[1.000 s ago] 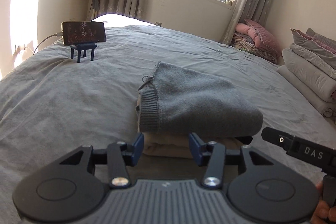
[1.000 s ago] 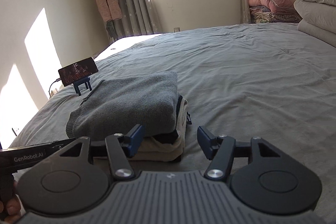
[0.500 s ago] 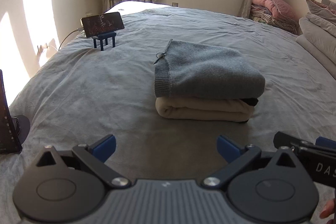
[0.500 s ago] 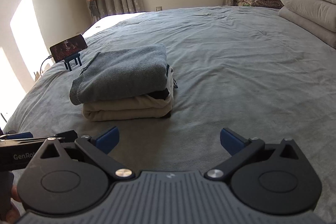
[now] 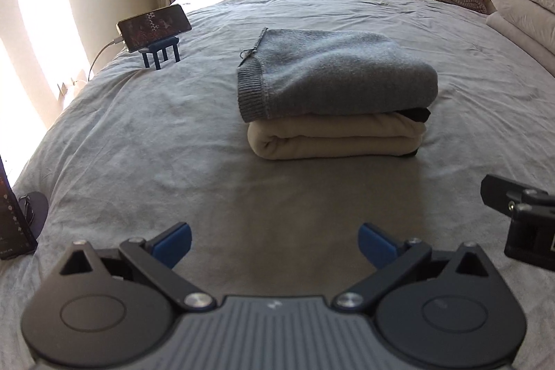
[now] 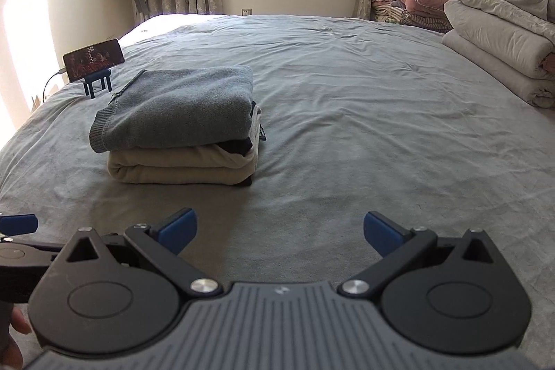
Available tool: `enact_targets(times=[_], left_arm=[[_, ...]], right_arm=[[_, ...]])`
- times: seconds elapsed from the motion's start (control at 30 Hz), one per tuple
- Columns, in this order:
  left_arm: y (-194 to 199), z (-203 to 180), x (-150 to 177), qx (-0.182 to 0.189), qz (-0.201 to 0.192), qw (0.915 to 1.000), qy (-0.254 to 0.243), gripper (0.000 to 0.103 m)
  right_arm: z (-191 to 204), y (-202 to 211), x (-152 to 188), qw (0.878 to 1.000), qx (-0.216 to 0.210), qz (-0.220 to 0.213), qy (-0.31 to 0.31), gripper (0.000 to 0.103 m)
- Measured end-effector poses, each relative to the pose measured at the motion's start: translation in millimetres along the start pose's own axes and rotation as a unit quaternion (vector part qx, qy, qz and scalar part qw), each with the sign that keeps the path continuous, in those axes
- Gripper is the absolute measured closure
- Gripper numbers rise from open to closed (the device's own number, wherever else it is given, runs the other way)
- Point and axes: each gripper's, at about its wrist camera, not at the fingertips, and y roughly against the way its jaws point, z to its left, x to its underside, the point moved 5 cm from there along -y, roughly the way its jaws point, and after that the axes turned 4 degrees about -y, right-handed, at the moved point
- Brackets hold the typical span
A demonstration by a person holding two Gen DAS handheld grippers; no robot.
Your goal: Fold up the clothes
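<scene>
A folded grey sweater (image 5: pixel 333 75) lies on top of a folded beige garment (image 5: pixel 333 141), with a strip of black cloth (image 5: pixel 418 114) showing between them at the right end. The stack sits on the grey bed (image 5: pixel 138 144), toward its left edge. A phone on a small blue stand (image 5: pixel 154 28) stands near the far left corner. Folded quilts (image 6: pixel 499 33) are piled along the right edge. The left tool (image 5: pixel 274 240) and the right tool (image 6: pixel 279 227) have both just opened and stand spread wide, nothing between their blue pads, well short of the stack near the bed's front edge.
</scene>
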Motion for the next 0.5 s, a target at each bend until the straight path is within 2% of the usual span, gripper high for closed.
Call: enact_targets(times=[0.5], left_arm=[[-5.1, 7.2, 2.4, -0.003, 0.006, 0.9999, 0.010, 0.001]], right_arm=[[9.0, -10.3, 7.7, 1.000, -0.004, 0.021, 0.014, 0.000]])
